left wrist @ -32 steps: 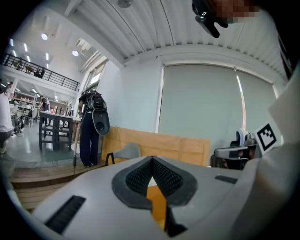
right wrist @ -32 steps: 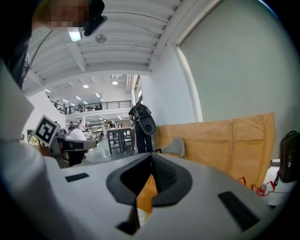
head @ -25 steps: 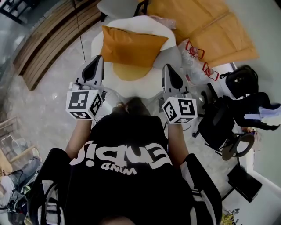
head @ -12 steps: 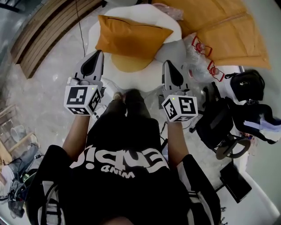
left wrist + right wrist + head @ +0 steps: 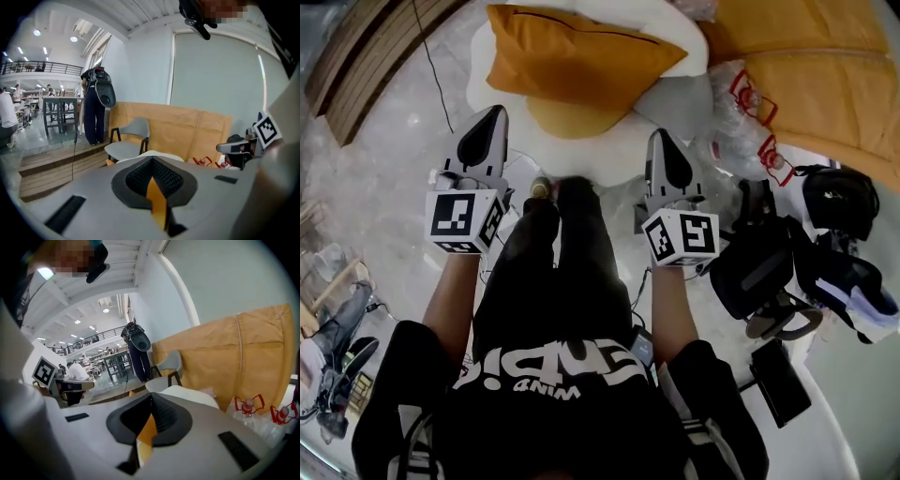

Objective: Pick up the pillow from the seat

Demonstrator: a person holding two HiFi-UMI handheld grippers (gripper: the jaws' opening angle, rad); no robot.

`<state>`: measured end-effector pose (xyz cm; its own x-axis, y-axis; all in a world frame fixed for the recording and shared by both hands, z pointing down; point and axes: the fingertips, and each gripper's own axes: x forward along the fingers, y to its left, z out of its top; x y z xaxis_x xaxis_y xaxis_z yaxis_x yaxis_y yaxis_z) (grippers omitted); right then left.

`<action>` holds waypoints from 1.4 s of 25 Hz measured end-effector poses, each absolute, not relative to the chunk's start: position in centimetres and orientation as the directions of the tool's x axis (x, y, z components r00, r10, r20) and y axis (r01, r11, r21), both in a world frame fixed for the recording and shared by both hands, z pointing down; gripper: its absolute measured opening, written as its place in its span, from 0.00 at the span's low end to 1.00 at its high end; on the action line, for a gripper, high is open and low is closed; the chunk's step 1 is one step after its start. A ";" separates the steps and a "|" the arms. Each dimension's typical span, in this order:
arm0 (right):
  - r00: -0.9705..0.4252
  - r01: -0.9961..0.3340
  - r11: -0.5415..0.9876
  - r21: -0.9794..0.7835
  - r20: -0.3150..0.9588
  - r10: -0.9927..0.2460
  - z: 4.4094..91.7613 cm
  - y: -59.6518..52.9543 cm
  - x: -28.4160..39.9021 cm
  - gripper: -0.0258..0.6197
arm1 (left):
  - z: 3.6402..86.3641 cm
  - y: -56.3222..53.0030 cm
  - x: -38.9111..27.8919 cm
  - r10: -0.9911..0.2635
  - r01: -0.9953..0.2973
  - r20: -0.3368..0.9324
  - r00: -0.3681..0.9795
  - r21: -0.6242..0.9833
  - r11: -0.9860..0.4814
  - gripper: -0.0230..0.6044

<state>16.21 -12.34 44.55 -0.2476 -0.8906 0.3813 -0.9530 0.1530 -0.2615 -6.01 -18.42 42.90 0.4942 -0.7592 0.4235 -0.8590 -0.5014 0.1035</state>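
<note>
An orange pillow leans on the back of a white round seat, above a darker orange seat cushion. My left gripper is shut and empty, its tip just short of the seat's near left edge. Shut and empty too, the right gripper points at the seat's near right edge, beside a grey patch. In the left gripper view the shut gripper shows a sliver of orange between the jaws. The right gripper view shows the same past its gripper. Neither touches the pillow.
Cardboard sheets stand behind and right of the seat, with a clear bag of red-capped bottles below them. Black bags lie at the right. Wooden steps run at the left. A grey chair stands behind the seat.
The pillow and seat have slid toward the top of the head view. Both grippers have sunk and now sit closer to the seat's near edge. Both stay shut.
</note>
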 end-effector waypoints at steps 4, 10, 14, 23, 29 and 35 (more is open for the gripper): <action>-0.279 -0.943 0.163 -0.289 0.429 -0.859 48.7 -13.2 15.8 0.07 | 47.1 -19.2 -5.5 -0.746 -0.873 0.472 0.471 0.124 -0.473 0.05; -0.296 -0.939 0.176 -0.295 0.435 -0.850 51.4 -15.3 15.9 0.07 | 50.2 -20.9 -5.3 -0.738 -0.883 0.502 0.451 0.128 -0.452 0.05; -0.315 -0.938 0.208 -0.278 0.429 -0.847 52.8 -17.7 16.3 0.07 | 52.6 -22.8 -5.5 -0.741 -0.894 0.522 0.423 0.105 -0.436 0.05; -0.283 -0.951 0.168 -0.258 0.513 -0.811 60.4 -22.9 18.9 0.07 | 59.2 -30.2 -6.2 -0.724 -0.909 0.584 0.368 0.061 -0.413 0.05; -0.223 -0.951 0.038 -0.308 0.594 -0.773 67.3 -25.7 21.8 0.07 | 65.7 -33.9 -7.0 -0.671 -0.937 0.678 0.299 0.075 -0.342 0.05; -0.204 -0.936 -0.061 -0.346 0.676 -0.708 71.4 -26.7 24.8 0.49 | 67.7 -35.2 -8.1 -0.669 -0.953 0.681 0.299 0.173 -0.250 0.46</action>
